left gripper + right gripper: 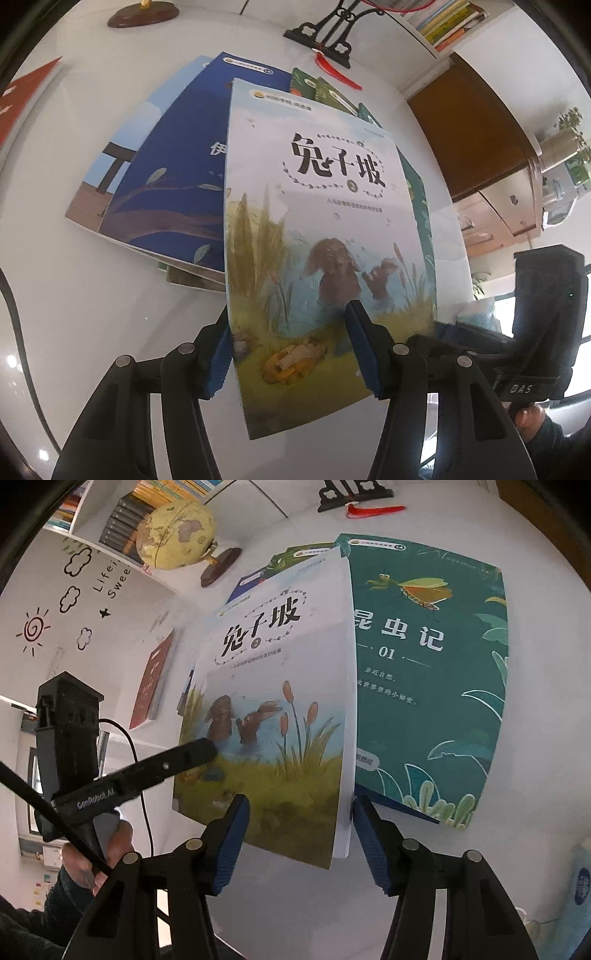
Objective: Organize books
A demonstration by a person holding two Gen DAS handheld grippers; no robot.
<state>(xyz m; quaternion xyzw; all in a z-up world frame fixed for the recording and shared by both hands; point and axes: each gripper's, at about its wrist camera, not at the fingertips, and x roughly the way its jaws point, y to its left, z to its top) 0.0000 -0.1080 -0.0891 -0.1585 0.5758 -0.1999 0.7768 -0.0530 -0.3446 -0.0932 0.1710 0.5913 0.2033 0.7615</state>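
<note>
Rabbit book (pixel 325 236): raised above the surface (pixel 110 314), tilted, cover facing both cameras.
Left claw (pixel 291 354): spread wide; left pad touches the book's left edge, right pad lies in front of the cover; grip cannot be confirmed.
Right claw (pixel 299 840): released; the book's lower right corner sits between the pads, no contact seen.
Green insect book (pixel 432 672): flat on the surface, just right of the rabbit book.
Blue book (pixel 173 177): top of the fanned stack behind.

Glossy white tabletop (pixel 295 904) catching window glare. Beyond tabletop: yellow globe (pixel 173 535) on wooden base, black ornate stand (pixel 328 33) with red tassel. White wall (pixel 74 635) with cloud and sun decals beside globe. Brown cabinet (pixel 469 133) right of tabletop.
</note>
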